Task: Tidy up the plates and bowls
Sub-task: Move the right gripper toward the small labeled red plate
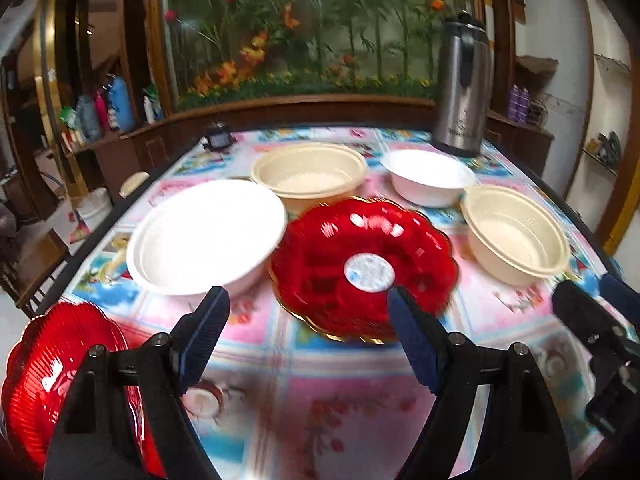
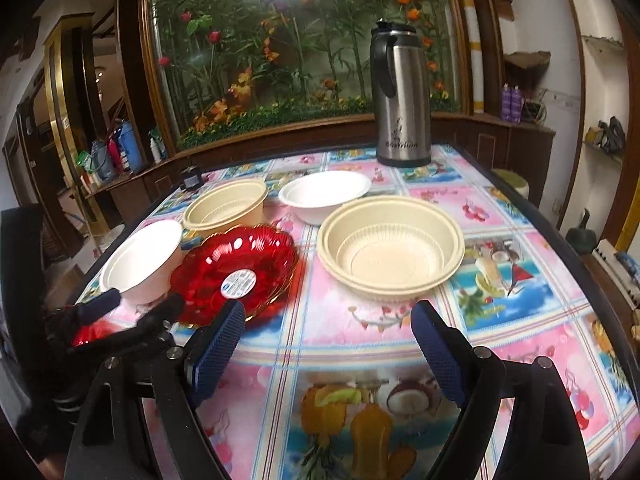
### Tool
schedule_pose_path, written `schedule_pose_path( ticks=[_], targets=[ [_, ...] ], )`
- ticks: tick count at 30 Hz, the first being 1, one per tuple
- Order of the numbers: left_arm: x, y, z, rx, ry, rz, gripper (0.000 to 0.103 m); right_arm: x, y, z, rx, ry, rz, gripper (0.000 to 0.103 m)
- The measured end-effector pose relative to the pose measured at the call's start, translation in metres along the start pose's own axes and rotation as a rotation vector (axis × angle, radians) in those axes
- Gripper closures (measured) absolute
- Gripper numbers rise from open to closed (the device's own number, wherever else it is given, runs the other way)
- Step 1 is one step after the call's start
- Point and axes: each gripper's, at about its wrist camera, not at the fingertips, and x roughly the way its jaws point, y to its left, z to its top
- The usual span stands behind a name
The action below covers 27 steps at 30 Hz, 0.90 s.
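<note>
A red scalloped plate (image 1: 360,264) with a white sticker lies mid-table, just ahead of my open, empty left gripper (image 1: 308,308). A second red plate (image 1: 60,368) lies at the near left edge. A large white bowl (image 1: 204,236) sits left of the middle plate, two cream bowls (image 1: 310,172) (image 1: 516,232) and a small white bowl (image 1: 428,176) lie beyond. My right gripper (image 2: 328,324) is open and empty, just short of the near cream bowl (image 2: 392,248). The red plate also shows in the right wrist view (image 2: 236,272), with the left gripper (image 2: 132,312) beside it.
A steel thermos jug (image 2: 402,96) stands at the table's far right. A small black object (image 1: 218,140) sits at the far left edge. The flowered tablecloth (image 2: 352,360) covers the table. Shelves with bottles (image 1: 104,108) stand to the left.
</note>
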Motion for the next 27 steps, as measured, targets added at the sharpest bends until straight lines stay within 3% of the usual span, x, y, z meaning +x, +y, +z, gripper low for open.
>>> schedule_pose_path(
  ticks=[4,9,13,27],
  targets=[
    [0.008,-0.001,-0.005,0.007,0.006,0.005,0.021,0.004,-0.006,-0.002,0.021,-0.054,-0.037,0.016],
    [0.008,-0.015,-0.011,0.081,-0.007,0.041,0.02,0.001,0.001,-0.001,-0.039,-0.126,-0.112,0.015],
    [0.001,-0.016,-0.013,0.074,-0.023,0.118,0.01,0.0,-0.004,0.0,-0.027,-0.138,-0.117,0.014],
    [0.018,-0.015,-0.02,0.084,0.107,0.068,0.009,0.005,-0.004,0.0,-0.034,-0.124,-0.11,0.014]
  ],
)
